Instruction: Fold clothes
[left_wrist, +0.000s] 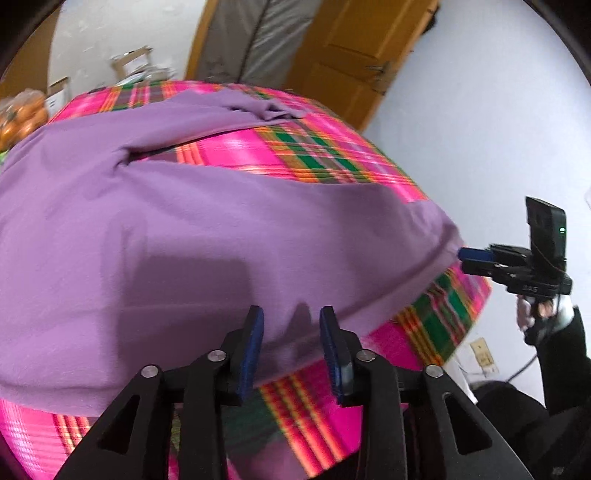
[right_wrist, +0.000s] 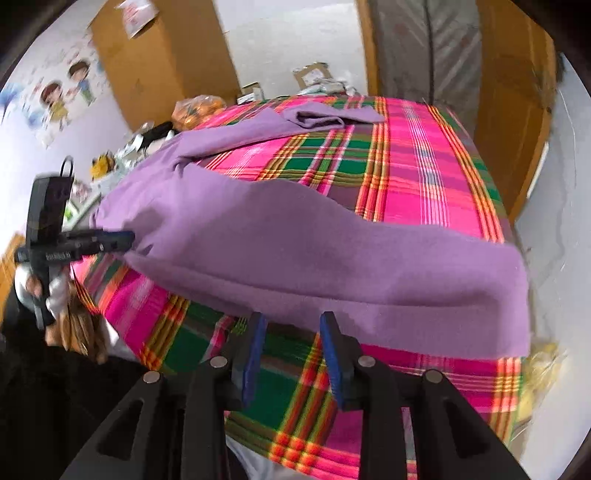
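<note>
One purple shirt (left_wrist: 184, 229) on one plaid cloth (right_wrist: 406, 177); two grippers, left (left_wrist: 291, 350) and right (right_wrist: 291, 354), jaws spread, hem between.

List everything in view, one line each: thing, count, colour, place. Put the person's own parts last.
purple garment: one, purple, spread over the table's near side, a sleeve bunched at the far end.
plaid cloth: one, pink, green and orange, covering the table.
door: one, brown wood, behind the table.
cardboard boxes: a few, white and brown, past the far edge.
orange bag: one, orange, by the far left corner.
cartoon stickers: several, coloured, on the left wall.
left gripper: black with blue pads, open at the garment's near edge.
right gripper: same colours, open at the garment's edge.
</note>
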